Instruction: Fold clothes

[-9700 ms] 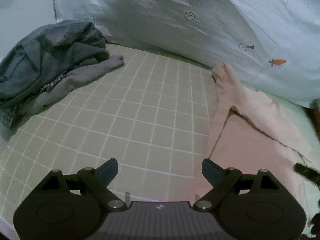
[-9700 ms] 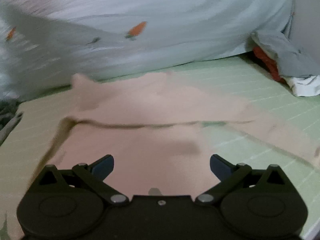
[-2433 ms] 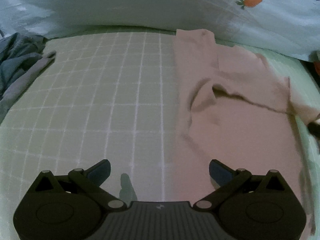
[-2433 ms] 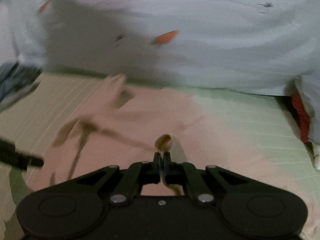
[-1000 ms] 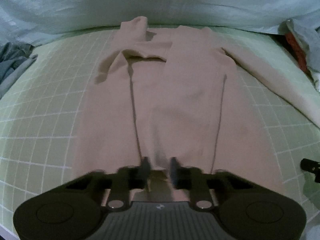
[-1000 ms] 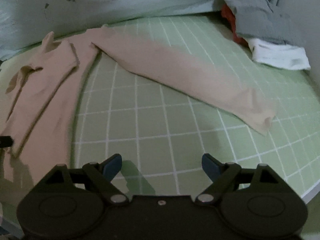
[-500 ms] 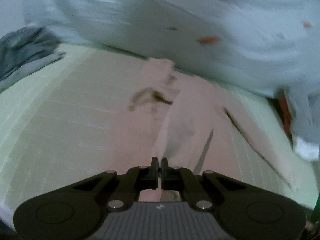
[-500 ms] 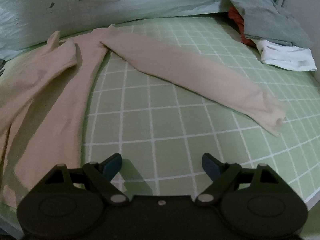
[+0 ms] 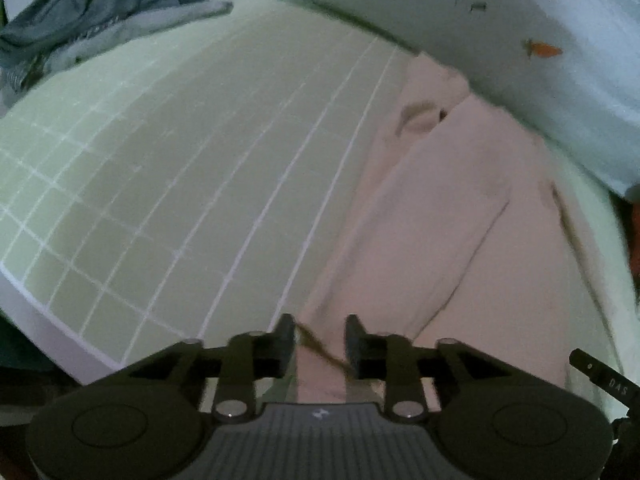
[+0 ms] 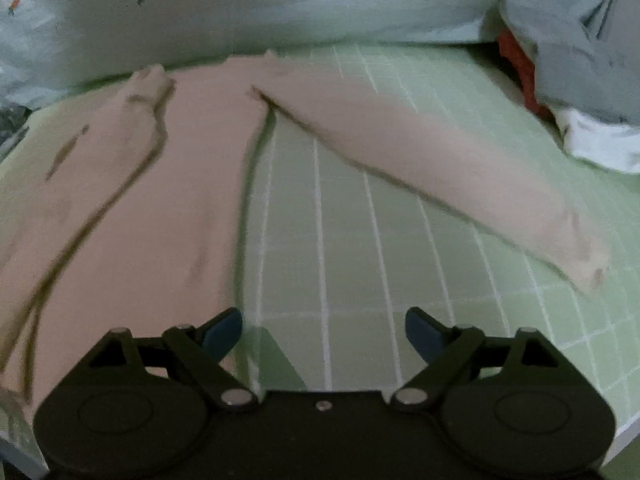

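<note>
A pink long-sleeved top lies flat on the green gridded mat, with one sleeve folded over its body. In the right wrist view the top fills the left half, and its other sleeve stretches out to the right. My left gripper hovers at the top's near hem. Its jaws are opening, and a fold of the hem shows between them without being pinched. My right gripper stands open over bare mat, just right of the top's side edge, with nothing between its fingers.
A heap of grey clothes lies at the far left. A pale blue carrot-print quilt runs along the back. Grey, red and white garments are piled at the back right. The mat's white near edge is close by.
My left gripper, shut on the hem half a second ago, now has its jaws apart and has rolled and shifted. My right gripper has drifted toward the top's body and stays open.
</note>
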{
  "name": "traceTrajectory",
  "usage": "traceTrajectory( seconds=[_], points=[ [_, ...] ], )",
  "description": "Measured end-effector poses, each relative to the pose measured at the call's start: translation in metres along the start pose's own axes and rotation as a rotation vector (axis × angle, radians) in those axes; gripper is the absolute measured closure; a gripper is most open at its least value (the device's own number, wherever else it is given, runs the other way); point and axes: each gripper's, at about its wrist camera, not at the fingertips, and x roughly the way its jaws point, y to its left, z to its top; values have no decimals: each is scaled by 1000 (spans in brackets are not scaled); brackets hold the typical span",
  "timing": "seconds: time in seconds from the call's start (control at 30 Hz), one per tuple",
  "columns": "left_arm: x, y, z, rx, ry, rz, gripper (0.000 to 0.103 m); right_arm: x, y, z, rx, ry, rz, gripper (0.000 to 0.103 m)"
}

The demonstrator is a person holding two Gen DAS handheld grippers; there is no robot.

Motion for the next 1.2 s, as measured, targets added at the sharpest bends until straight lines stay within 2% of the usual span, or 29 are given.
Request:
traceTrajectory(
  seconds=[0.07, 0.17, 0.47, 0.57, 0.77, 0.9, 0.97, 1.07, 1.17, 1.2],
  points=[
    [-5, -1, 9, 0, -34, 4, 51, -3, 3, 13, 2, -29, 20, 14],
    [-9, -1, 22, 24, -75, 39, 44, 0, 9, 37, 13, -66, 58, 14],
    [18, 8, 84, 91, -64, 70, 33, 34, 53, 123, 52, -144, 153, 13],
    [39, 1, 115, 92, -66, 65, 32, 51, 72, 148, 59, -146, 189, 14],
    [95, -28, 183, 101, -56, 62, 28, 96, 112, 202, -37, -140, 240, 23],
    [128, -51, 225, 129, -62, 42, 28, 128, 139, 235, -97, -122, 271, 33],
    [143, -62, 238, 147, -69, 31, 28, 145, 153, 247, -126, -113, 292, 35],
    [162, -76, 250, 158, -62, 11, 28, 171, 170, 260, -157, -91, 312, 45],
    [173, -81, 253, 173, -69, 9, 28, 194, 182, 269, -182, -53, 364, 58],
    [175, -80, 254, 167, -72, 17, 28, 201, 185, 272, -197, -41, 381, 73]
  ],
)
